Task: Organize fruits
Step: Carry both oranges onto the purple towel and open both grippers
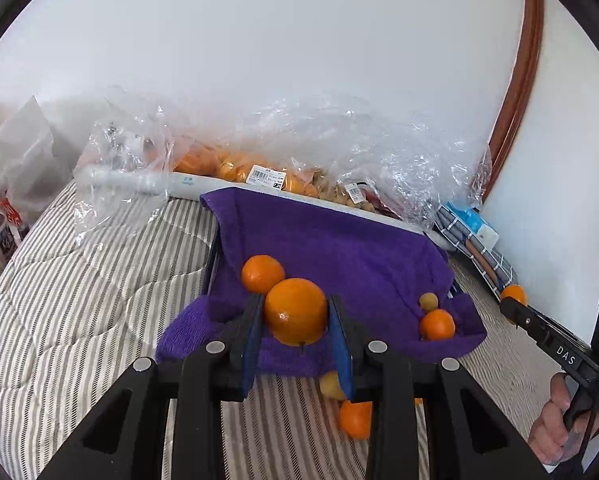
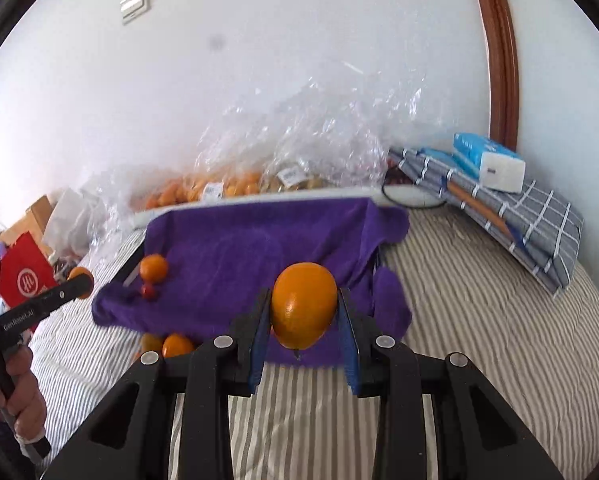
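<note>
Currently, each gripper holds 1 orange above the purple towel (image 1: 339, 248).

1. Left gripper (image 1: 297, 322): the jaws stand narrow, clamped on an orange (image 1: 296, 310). The blue pads (image 1: 253, 340) press on the fruit's 2 sides. The fruit sits at the fingertips, stem end down, over the near edge of the towel.

2. Right gripper (image 2: 304, 312): the jaws stand narrow, clamped on a second orange (image 2: 304, 305). Blue pads (image 2: 259, 344) contact both sides. The fruit hangs over the near edge of the towel, slightly tilted.

3. Towel: it drapes over a dark tray or frame (image 1: 213, 264) that stands on a striped bedcover (image 1: 79, 300). The frame's form is mostly hidden.

4. Fruit on the towel, left wrist view: 1 tangerine (image 1: 262, 273) lies just behind the held orange; 1 tangerine (image 1: 437, 325) lies at the right, touching a small tan fruit (image 1: 428, 301).

5. Fruit on the bedcover: 1 tangerine (image 1: 356, 419) and a yellowish fruit (image 1: 330, 387) lie near the towel's front edge, partly hidden by the left gripper.

6. Right wrist view: a small red fruit (image 2: 149, 291) lies on the towel beside a tangerine.

7. Background: clear plastic bags (image 1: 299, 148) with more oranges stand against the white wall (image 1: 279, 40). A folded checked cloth (image 2: 511, 208) with a blue tissue pack (image 2: 487, 160) lies near the wall.

8. A hand (image 1: 555, 424) grips the right gripper's handle.
</note>
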A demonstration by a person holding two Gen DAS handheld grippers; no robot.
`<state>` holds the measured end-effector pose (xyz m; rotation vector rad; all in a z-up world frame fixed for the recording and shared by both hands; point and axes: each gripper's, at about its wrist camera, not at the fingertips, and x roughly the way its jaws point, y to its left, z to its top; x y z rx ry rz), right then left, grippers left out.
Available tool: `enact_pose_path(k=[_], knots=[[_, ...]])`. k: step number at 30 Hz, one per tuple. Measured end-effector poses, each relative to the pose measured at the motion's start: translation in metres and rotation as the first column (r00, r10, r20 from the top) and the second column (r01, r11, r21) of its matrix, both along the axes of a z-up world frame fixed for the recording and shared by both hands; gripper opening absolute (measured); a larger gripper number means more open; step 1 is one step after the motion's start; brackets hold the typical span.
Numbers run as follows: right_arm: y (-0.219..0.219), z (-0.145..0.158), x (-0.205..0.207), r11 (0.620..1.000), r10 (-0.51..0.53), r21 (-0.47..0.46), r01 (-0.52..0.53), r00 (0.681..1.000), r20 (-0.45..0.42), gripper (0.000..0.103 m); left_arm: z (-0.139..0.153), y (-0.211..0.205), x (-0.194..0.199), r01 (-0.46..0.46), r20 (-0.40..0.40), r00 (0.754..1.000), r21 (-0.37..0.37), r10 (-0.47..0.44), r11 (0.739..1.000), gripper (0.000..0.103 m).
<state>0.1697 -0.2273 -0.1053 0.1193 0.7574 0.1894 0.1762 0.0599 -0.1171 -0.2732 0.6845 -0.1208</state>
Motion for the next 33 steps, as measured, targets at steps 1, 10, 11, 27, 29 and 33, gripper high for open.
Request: enact_pose_path(k=[1,10,11,27,29,33], knots=[[-0.001,0.001,0.006,1.000,-0.006,-0.002,0.006,1.000,0.005,0.032,-0.002,-0.002,0.009,-0.007,-0.007,1.000,-0.010,0.007,1.000,0.030],[-0.003,-0.011,0.081,1.000,-0.030,0.000,0.030,0.999,-0.022,0.032,-0.019,-0.025,0.053,-0.007,-0.035,0.999,-0.035,0.006,0.999,0.030],[-0.004,-0.016,0.085,0.999,-0.033,0.001,0.033,0.999,-0.027,0.032,-0.022,-0.025,0.053,-0.001,-0.040,0.999,-0.037,0.000,0.999,0.030],[-0.005,-0.069,0.105,0.999,-0.040,0.002,0.040,0.989,-0.145,0.032,-0.039,-0.033,0.051,0.076,-0.111,0.990,-0.093,-0.086,0.993,0.030],[-0.005,-0.068,0.105,0.999,-0.038,0.005,0.039,0.989,-0.141,0.032,-0.041,-0.033,0.052,0.074,-0.123,0.989,-0.096,-0.085,0.993,0.030],[-0.005,-0.064,0.101,0.999,-0.038,0.016,0.040,0.992,-0.122,0.034,-0.047,-0.032,0.056,0.079,-0.155,0.983,-0.118,-0.097,0.990,0.030]])
